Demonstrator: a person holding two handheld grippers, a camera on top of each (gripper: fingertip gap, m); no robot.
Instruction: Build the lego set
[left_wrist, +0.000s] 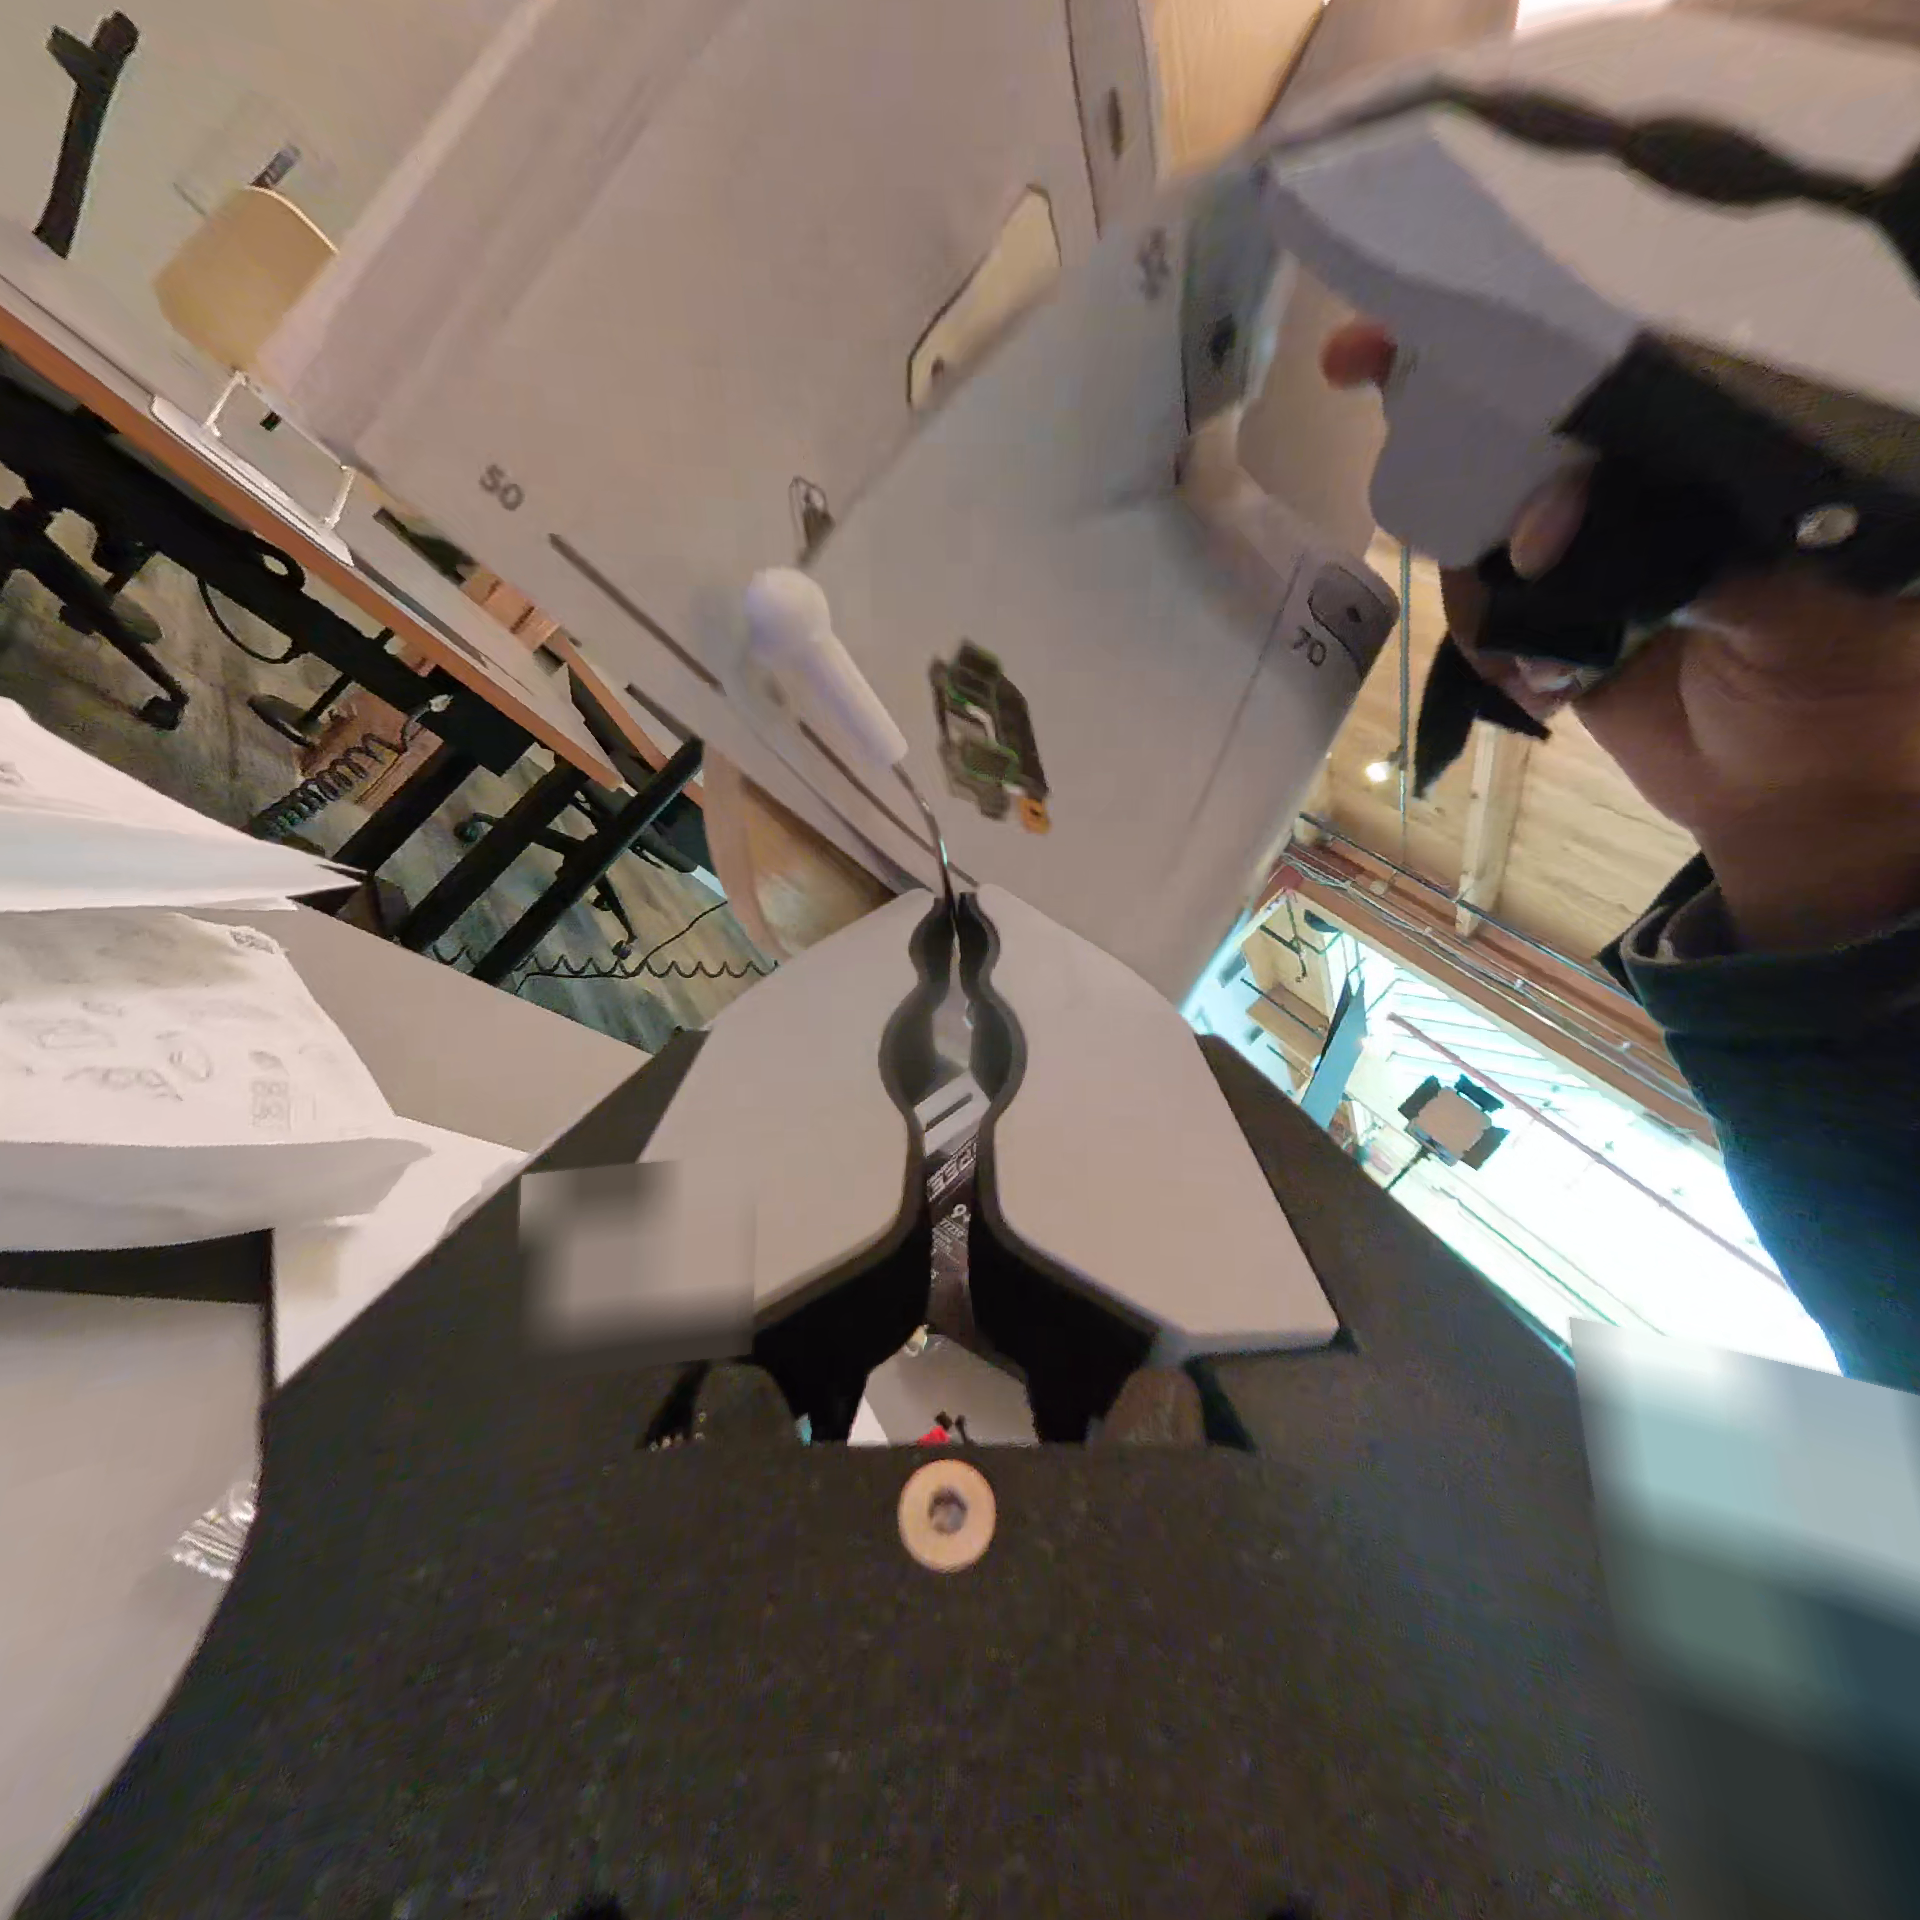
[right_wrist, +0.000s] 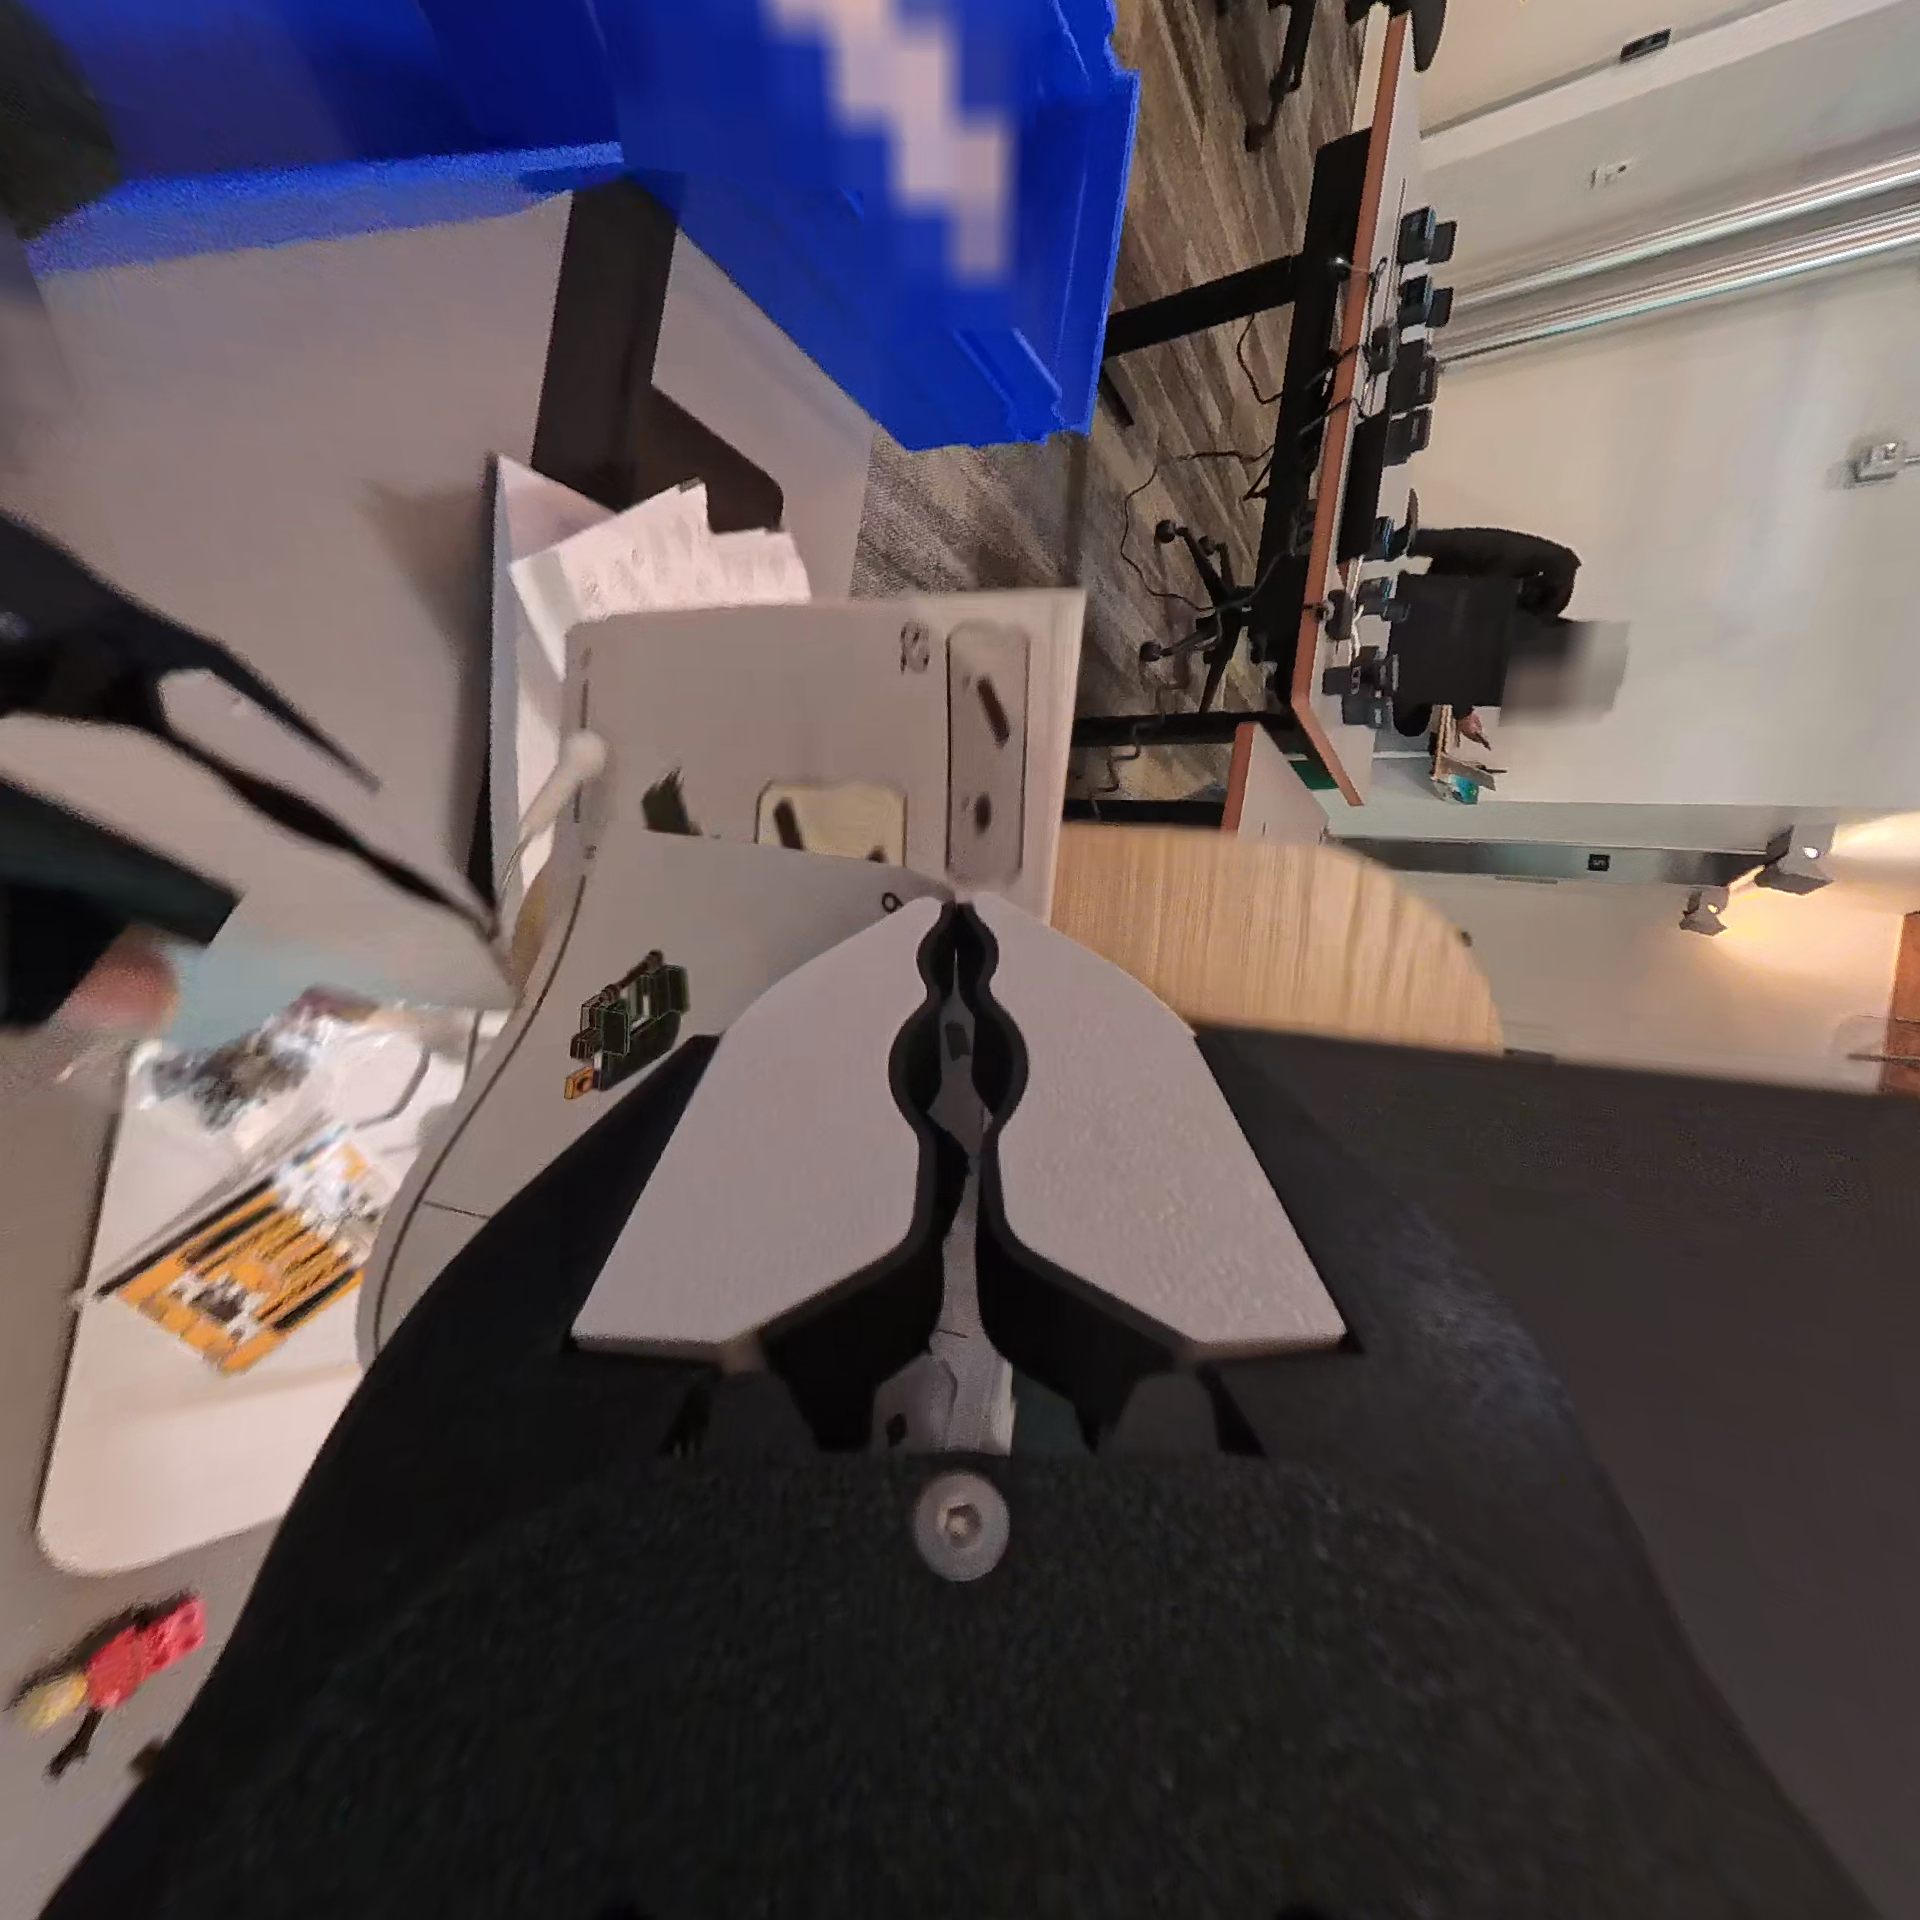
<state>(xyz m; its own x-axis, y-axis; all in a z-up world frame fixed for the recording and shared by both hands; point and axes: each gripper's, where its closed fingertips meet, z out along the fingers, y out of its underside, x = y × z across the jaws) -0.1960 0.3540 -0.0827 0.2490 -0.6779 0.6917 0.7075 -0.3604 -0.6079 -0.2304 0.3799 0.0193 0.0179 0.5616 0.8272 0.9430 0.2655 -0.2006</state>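
The open instruction booklet (left_wrist: 1039, 499) is held up in the air between both grippers. My left gripper (left_wrist: 961, 906) is shut on the thin edge of its pages. My right gripper (right_wrist: 956, 906) is shut on another page of the booklet (right_wrist: 790, 686). It also shows at the top right of the left wrist view (left_wrist: 1283, 166), held by a hand (left_wrist: 1766, 727). The left gripper shows at the left of the right wrist view (right_wrist: 488, 920). A small white peg-like object (left_wrist: 805, 655) hangs against the page. A small red lego build (right_wrist: 140, 1662) lies on the table.
White paper bags with printed drawings (left_wrist: 156, 1039) lie to the left. Clear bags of pieces (right_wrist: 249, 1060) and a yellow-and-black leaflet (right_wrist: 249, 1278) lie on the white table (right_wrist: 187, 1455). A blue bin (right_wrist: 883, 208) stands at the far edge. Desks, chairs and a seated person are behind. The gap from one gripper's tips to the other's is roughly 11 cm. To reach the small red lego build (right_wrist: 140, 1662) in a straight line is about 30 cm for my left fingers, about 40 cm for my right.
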